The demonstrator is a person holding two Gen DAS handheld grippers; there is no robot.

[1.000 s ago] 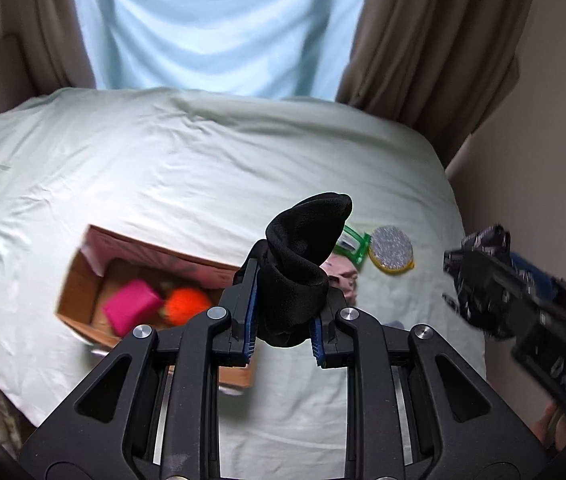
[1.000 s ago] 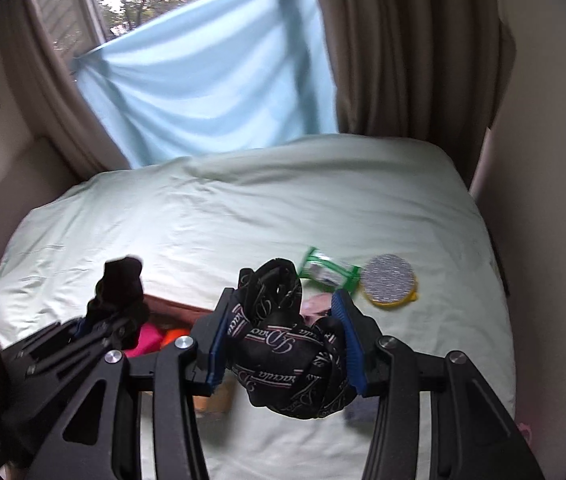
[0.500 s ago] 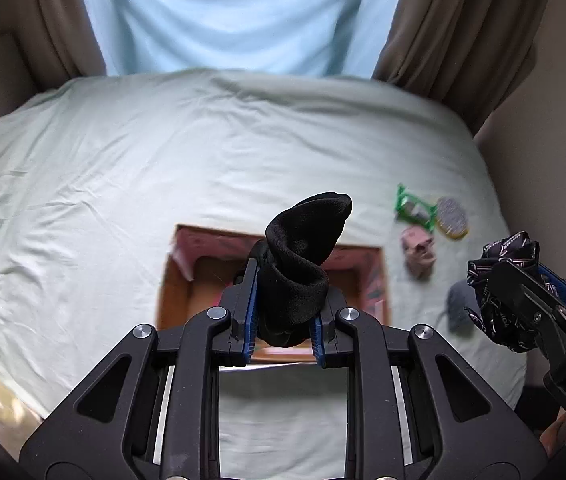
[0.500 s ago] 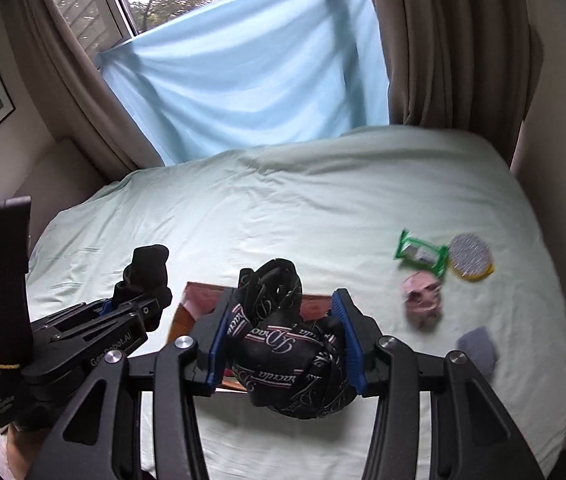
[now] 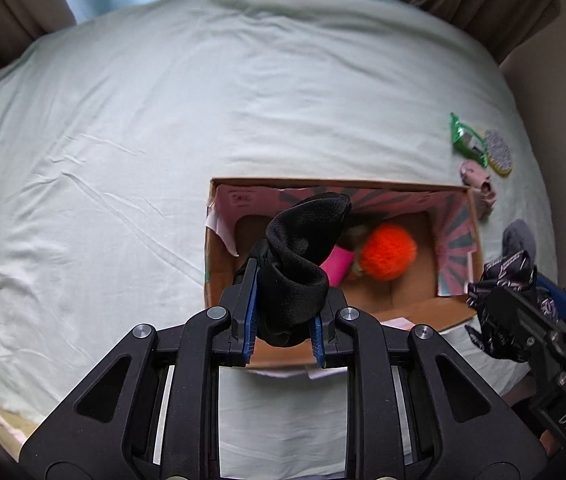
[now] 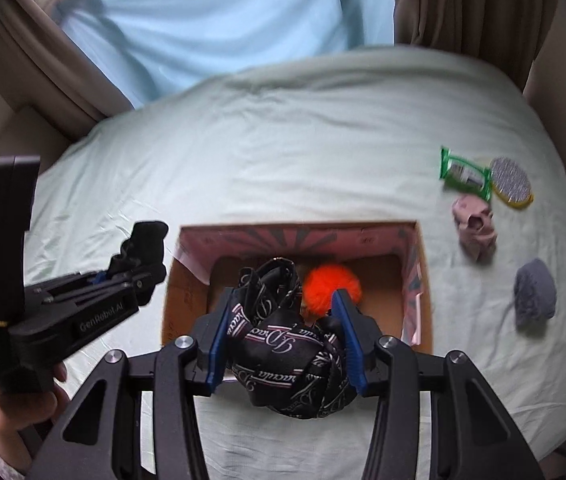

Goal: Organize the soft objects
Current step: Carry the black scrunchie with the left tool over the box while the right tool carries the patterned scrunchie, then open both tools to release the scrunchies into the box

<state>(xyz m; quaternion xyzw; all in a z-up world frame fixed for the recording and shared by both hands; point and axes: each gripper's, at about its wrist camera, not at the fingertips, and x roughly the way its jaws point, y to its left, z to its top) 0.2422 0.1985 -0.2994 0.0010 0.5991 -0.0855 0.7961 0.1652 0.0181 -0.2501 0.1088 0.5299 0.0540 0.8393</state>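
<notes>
1. Black fabric, a rolled sock (image 5: 297, 264), sat clamped between the blue pads of the left gripper (image 5: 283, 320), whose fingers were drawn in narrow around it.
2. The right gripper (image 6: 283, 344) held a bundle of black patterned cloth (image 6: 291, 360) with white script; its fingers pressed on both sides of the bundle.
3. Both grippers pointed steeply down over an open cardboard box (image 5: 455, 320) that lay on the bed (image 5: 123, 140), which was covered with a pale green sheet.
4. Inside the box lay a fuzzy orange ball (image 5: 389, 252) and a pink item (image 5: 337, 266), side by side on its floor.
5. To the right of the box, on the sheet, rested a pink soft piece (image 6: 475, 228), a grey soft piece (image 6: 535, 294), a green packet (image 6: 465, 174) and a round scrubber (image 6: 511, 184) with a yellow edge.
6. The packet and scrubber lay just beside each other, well apart from the box.
7. A hand (image 6: 23, 404) gripped the left gripper's handle at the lower left of the right wrist view.
</notes>
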